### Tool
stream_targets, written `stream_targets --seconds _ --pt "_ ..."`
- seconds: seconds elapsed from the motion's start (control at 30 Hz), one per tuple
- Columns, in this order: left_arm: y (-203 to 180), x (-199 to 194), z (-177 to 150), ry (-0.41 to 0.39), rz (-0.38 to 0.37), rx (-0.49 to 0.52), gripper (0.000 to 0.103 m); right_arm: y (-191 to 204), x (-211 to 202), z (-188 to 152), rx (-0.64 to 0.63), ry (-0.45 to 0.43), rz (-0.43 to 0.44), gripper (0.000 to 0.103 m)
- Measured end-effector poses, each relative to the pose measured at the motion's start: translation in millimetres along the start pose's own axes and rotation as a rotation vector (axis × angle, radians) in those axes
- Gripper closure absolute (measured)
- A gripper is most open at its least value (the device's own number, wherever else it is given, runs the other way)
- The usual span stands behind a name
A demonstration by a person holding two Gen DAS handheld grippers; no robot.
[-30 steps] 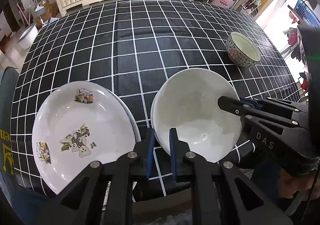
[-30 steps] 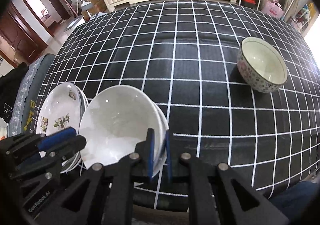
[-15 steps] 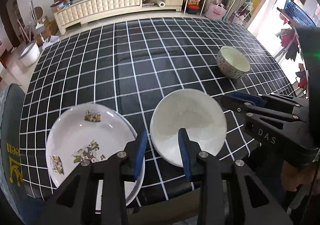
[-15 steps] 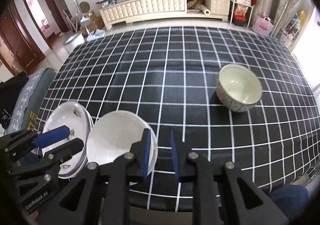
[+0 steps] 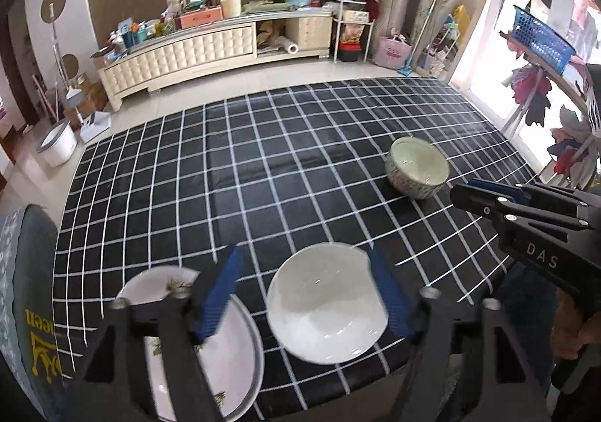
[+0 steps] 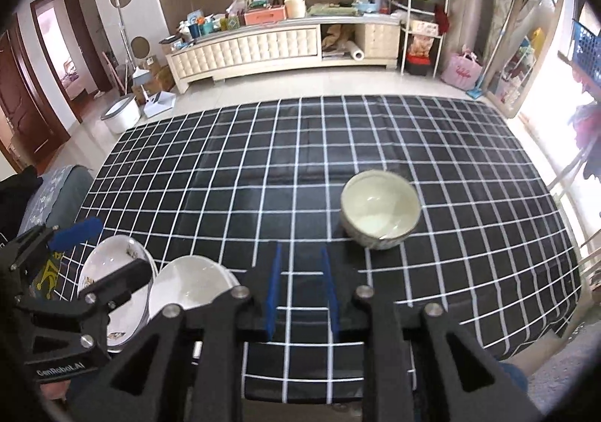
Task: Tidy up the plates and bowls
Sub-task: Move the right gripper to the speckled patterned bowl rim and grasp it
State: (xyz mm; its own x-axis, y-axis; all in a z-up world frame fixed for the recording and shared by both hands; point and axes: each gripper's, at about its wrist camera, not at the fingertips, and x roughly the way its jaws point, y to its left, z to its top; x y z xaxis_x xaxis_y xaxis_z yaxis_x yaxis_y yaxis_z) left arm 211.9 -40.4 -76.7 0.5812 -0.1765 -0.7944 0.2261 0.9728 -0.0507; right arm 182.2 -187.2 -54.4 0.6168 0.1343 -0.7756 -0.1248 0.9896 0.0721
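Note:
A plain white bowl (image 5: 326,305) rests on the black checked tablecloth near the front edge, apparently nested in a second white dish. A floral plate (image 5: 221,358) lies to its left. My left gripper (image 5: 303,254) hovers above the white bowl. Its jaws are opening wide and grip nothing. My right gripper (image 6: 300,249) hangs over bare cloth to the right of the white bowl (image 6: 191,283). Its jaws are opening too, with nothing between them. A patterned bowl (image 6: 379,213) stands further back on the right, also seen from the left wrist as the patterned bowl (image 5: 417,168).
The table (image 6: 285,166) is bare cloth across its middle and back. A cushioned chair (image 5: 22,290) stands at its left edge. A hand (image 5: 574,332) holds the right gripper's body at the front right. A long cream cabinet (image 6: 263,46) stands across the floor.
Both grippers have risen and drawn back from the white bowl's near rim. Their jaws have spread apart, the left far wider than the right. The dishes have stayed in place.

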Motion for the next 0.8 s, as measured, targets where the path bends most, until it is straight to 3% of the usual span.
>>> stream_targets --seconds 0.17,0.27,0.37,0.5,0.8 --pt "-11.4 -6.2 16.2 -0.069 -0.031 0.015 0.022 -19.1 -5.4 6.9 0.012 -0.03 -0.025 0.045" --pt "-20.1 -5.3 27.7 -0.095 0.017 0.045 0.019 -32.7 -6.7 12.7 0.02 -0.045 -0.041 0.03" --pt "-25.4 1.1 40.5 -0.084 0.006 0.041 0.019 -45.6 -4.8 18.1 0.022 -0.044 -0.057 0.028" --pt "-35.9 9.7 52.9 -0.101 -0.027 0.055 0.001 -63.3 4.1 23.5 0.027 -0.028 -0.085 0.027" --pt "-68.2 44.4 73.6 -0.077 -0.046 0.097 0.001 -96.3 26.2 32.0 0.036 0.028 -0.103 0.023"
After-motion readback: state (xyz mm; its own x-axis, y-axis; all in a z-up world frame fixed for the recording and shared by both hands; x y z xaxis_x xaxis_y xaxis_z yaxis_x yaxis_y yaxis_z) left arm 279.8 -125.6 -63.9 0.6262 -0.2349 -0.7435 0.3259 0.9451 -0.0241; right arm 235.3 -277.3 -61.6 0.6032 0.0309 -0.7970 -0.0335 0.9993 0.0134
